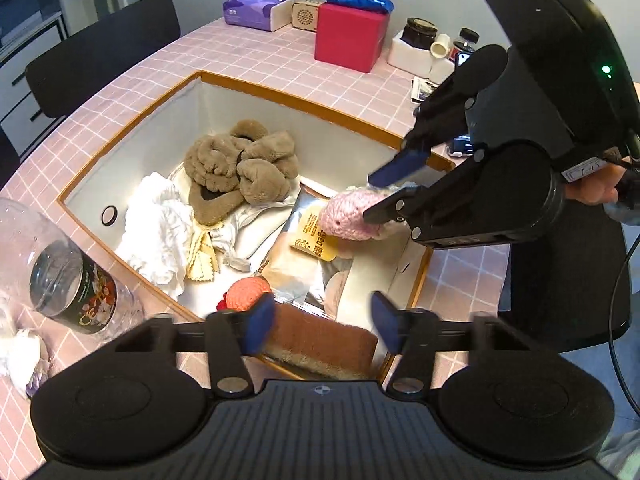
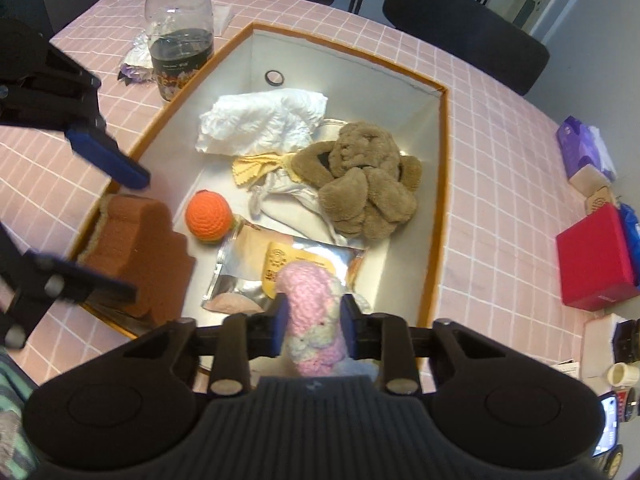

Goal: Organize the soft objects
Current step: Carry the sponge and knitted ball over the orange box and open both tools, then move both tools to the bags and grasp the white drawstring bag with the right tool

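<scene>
The right gripper (image 2: 311,326) has its blue pads squeezed onto the pink toy (image 2: 310,304), a crocheted thing pinched round its middle, nose pointing out at twelve o'clock from the jaws. It hangs over the near end of the box (image 2: 438,92), just above the foil pouch (image 2: 248,276). A good place to let go, I'd say: lower it until the toy nears the pouch, then ease the jaws apart gently so the yarn doesn't snag on a pad. No need to crush it; it's soft and will squash out of shape.

The left gripper (image 1: 324,326) stands about half open with nothing pressed between its pads. The sponge (image 1: 320,340) lies right under those pads, leaning against the box's near wall, at six o'clock in the left view. Whether a pad brushes it I can't tell; there's blur there. To take it well, straddle its narrow side and close only until it gives a little.

Elsewhere in the box: the orange ball (image 2: 208,214) sits beside the sponge, at three o'clock of it in the right view. The brown plush (image 2: 360,188) is heaped against the far right wall, the white cloth (image 2: 260,120) at eleven o'clock of the plush, with a yellow cloth (image 2: 256,168) between them.
</scene>
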Demonstrator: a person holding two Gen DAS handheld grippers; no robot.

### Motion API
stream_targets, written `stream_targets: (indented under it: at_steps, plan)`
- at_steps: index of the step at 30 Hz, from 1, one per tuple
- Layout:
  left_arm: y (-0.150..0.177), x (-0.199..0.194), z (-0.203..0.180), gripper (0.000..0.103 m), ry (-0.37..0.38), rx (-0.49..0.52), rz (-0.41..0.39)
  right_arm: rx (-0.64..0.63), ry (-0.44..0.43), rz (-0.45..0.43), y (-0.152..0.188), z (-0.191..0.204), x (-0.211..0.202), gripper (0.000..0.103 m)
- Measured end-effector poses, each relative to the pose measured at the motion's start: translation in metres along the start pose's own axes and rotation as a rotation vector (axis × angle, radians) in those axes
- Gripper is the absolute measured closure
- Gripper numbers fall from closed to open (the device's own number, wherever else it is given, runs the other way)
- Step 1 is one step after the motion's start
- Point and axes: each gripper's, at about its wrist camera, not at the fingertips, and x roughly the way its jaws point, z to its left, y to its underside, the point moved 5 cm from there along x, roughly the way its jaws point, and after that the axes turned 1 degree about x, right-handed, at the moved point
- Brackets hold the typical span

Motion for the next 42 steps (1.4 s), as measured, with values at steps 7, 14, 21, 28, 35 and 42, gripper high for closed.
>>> stream_targets:
  at_steps: [7, 14, 21, 28, 35, 42]
  plan:
    - [0.001, 0.004, -0.002, 0.058, -0.025, 0.002, 0.011, 0.068, -0.133, 0.078, 0.004, 0.015, 0.029, 0.09]
    - [0.006, 0.013, -0.003, 0.059, -0.071, 0.023, 0.014, 0.059, -0.104, 0.095, 0.005, 0.019, 0.042, 0.087]
    - [0.006, -0.01, -0.004, 0.056, -0.062, 0.005, -0.09, 0.028, -0.049, -0.009, -0.001, 0.019, 0.002, 0.081]
    - [0.027, -0.054, -0.002, 0.052, -0.094, -0.023, -0.256, 0.006, -0.005, -0.124, -0.012, 0.038, -0.033, 0.068]
    - [0.073, -0.097, 0.039, 0.052, -0.182, -0.172, -0.415, -0.053, -0.006, -0.309, -0.035, 0.085, -0.061, 0.058]
    - [0.133, -0.115, 0.103, 0.052, -0.286, -0.377, -0.475, -0.058, -0.073, -0.438, -0.074, 0.14, -0.054, 0.056]
